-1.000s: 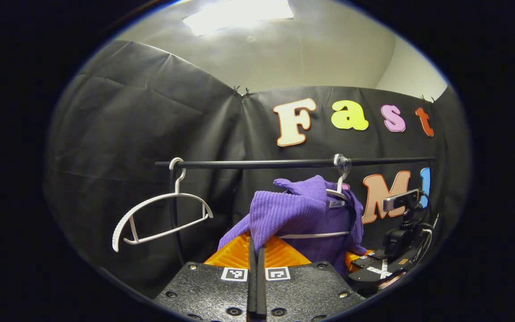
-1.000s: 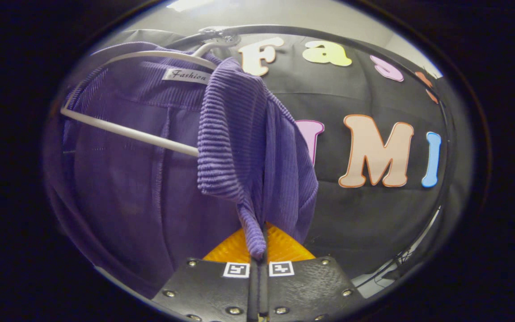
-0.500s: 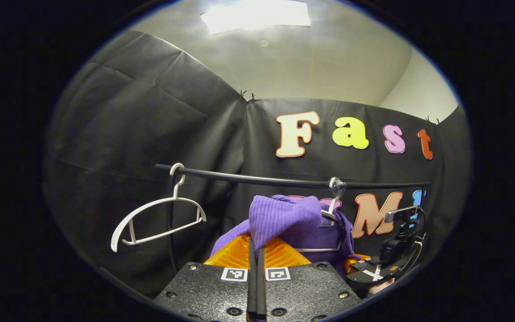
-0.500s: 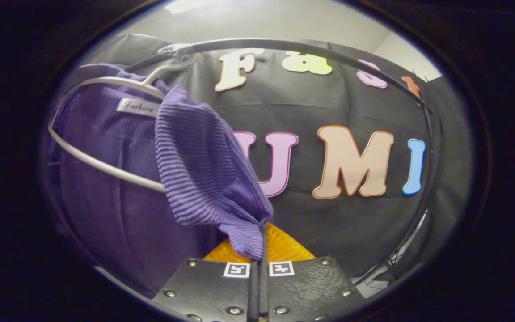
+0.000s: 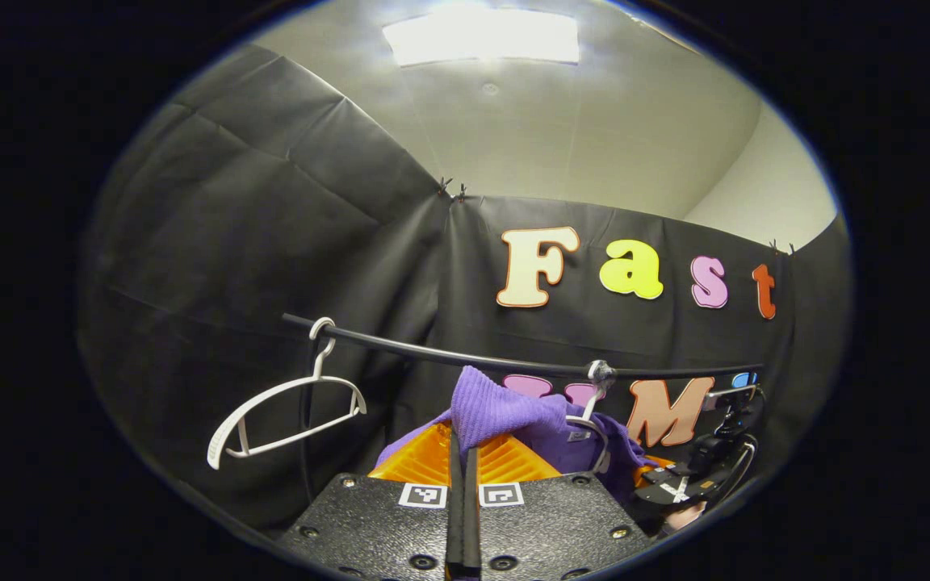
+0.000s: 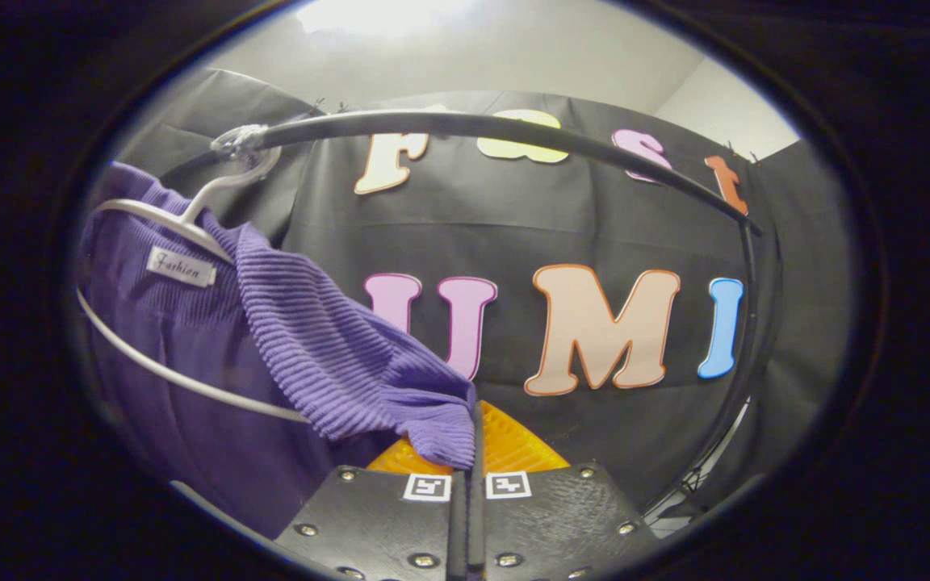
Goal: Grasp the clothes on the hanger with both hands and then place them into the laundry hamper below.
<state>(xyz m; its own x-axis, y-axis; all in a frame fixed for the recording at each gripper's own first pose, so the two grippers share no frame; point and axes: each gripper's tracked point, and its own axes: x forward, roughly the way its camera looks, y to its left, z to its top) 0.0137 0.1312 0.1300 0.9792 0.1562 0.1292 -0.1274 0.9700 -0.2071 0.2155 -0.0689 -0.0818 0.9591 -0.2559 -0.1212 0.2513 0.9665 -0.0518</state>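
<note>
- Pinching purple garment (image 5: 505, 407) in left gripper (image 5: 462, 476), fingers closed on a fold near the collar, likely to lift it clear.
- Clamped too in right gripper (image 6: 469, 460), opposite shoulder gathered.
- Draped partly over white hanger (image 6: 182, 222) on rail (image 6: 473, 125), hamper not yet reached.

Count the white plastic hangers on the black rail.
2. One bare white plastic hanger hangs at the black rail's left end; the other, farther right, carries the purple ribbed garment.
</note>
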